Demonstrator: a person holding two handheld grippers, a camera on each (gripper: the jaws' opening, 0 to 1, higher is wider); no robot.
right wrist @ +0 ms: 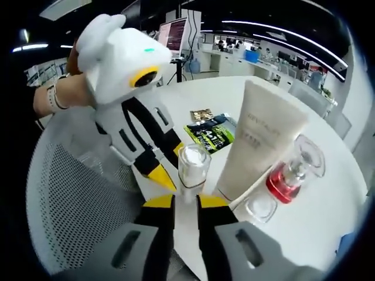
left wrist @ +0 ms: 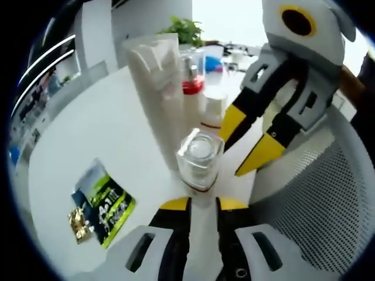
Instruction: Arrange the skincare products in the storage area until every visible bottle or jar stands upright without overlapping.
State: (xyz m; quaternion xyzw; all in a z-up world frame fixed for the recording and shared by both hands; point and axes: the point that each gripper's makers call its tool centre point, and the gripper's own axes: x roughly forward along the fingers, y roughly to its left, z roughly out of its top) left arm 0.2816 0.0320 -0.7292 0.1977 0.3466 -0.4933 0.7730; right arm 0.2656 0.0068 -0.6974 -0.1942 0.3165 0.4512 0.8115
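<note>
A small bottle [left wrist: 199,157] with a clear square cap stands upright near the round white table's [left wrist: 99,129] edge. My left gripper [left wrist: 203,202] is just behind its base, jaws a little apart with only table between them. My right gripper [left wrist: 246,140] comes in from the right beside the bottle, open and empty. In the right gripper view the bottle [right wrist: 193,165] stands just past my right gripper [right wrist: 186,202], with the left gripper [right wrist: 169,163] at its left. Behind it stand a tall white tube [left wrist: 155,88] [right wrist: 258,140], a clear bottle of red liquid [left wrist: 192,76] [right wrist: 290,175] and a small clear-capped bottle [left wrist: 212,108] [right wrist: 261,205].
A green sachet [left wrist: 105,205] [right wrist: 211,134] and a small gold packet [left wrist: 79,222] [right wrist: 202,114] lie flat on the table. A white mesh chair [left wrist: 316,199] [right wrist: 76,199] sits against the table edge under the grippers. A potted plant [left wrist: 184,29] stands at the far side.
</note>
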